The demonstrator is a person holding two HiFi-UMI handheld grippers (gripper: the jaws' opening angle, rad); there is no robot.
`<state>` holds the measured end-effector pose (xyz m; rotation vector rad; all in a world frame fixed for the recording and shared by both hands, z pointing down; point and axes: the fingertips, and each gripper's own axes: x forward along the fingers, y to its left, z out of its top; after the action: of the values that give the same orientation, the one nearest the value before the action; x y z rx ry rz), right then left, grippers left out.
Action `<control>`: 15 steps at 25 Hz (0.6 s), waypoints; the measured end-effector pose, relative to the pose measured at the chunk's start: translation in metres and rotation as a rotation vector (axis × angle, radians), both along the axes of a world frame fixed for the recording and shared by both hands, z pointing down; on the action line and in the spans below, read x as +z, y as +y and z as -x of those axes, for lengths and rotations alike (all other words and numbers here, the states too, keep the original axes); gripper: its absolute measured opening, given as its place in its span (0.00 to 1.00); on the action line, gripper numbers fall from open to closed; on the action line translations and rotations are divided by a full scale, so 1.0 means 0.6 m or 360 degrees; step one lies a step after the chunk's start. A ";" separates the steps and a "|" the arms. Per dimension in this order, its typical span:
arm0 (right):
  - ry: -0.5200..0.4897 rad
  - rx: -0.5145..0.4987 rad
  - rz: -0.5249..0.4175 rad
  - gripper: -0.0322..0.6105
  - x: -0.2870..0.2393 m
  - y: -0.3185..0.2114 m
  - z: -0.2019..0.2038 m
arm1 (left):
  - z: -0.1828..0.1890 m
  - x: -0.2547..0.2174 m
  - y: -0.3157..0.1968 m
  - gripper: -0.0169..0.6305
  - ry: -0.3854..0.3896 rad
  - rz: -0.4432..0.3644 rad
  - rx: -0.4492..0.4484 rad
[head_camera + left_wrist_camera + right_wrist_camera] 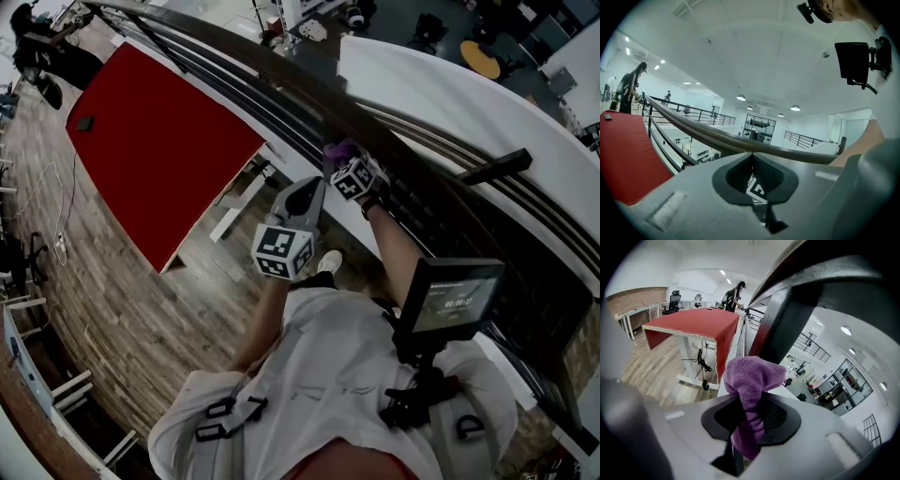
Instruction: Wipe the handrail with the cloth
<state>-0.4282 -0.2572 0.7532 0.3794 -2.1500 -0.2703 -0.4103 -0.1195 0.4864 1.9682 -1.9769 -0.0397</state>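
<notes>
The dark handrail (309, 89) runs from top left down to the right in the head view. My right gripper (343, 157) is shut on a purple cloth (337, 148), which is held up against the rail's near side. In the right gripper view the cloth (752, 380) bunches out of the shut right gripper (749, 401), just under the handrail (820, 273) and beside a dark post (776, 329). My left gripper (307, 194) hangs below and left of the rail, apart from it. In its own view the left gripper (753, 159) is shut on nothing, with the handrail (736, 142) ahead.
A red-topped table (159, 141) stands left of the balustrade on the wooden floor (103, 309). Thinner rails (234, 94) run below the handrail. A person (42, 61) stands at the far end. A small monitor (452, 298) is mounted at my chest.
</notes>
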 end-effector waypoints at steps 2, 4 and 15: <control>-0.0001 0.0011 0.0021 0.18 0.000 0.004 -0.009 | -0.006 0.000 -0.003 0.03 -0.0002 0.0000 0.0018; -0.0006 0.0026 0.0034 0.18 -0.002 0.005 -0.019 | -0.012 -0.003 -0.008 0.03 -0.0005 -0.0006 0.0037; -0.0061 0.0046 0.0070 0.18 -0.020 0.019 -0.078 | -0.064 -0.012 -0.026 0.03 -0.0012 -0.0027 0.0133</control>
<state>-0.3815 -0.2457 0.7414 0.3929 -2.1827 -0.2006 -0.3717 -0.1353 0.4792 2.0626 -1.9028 -0.0279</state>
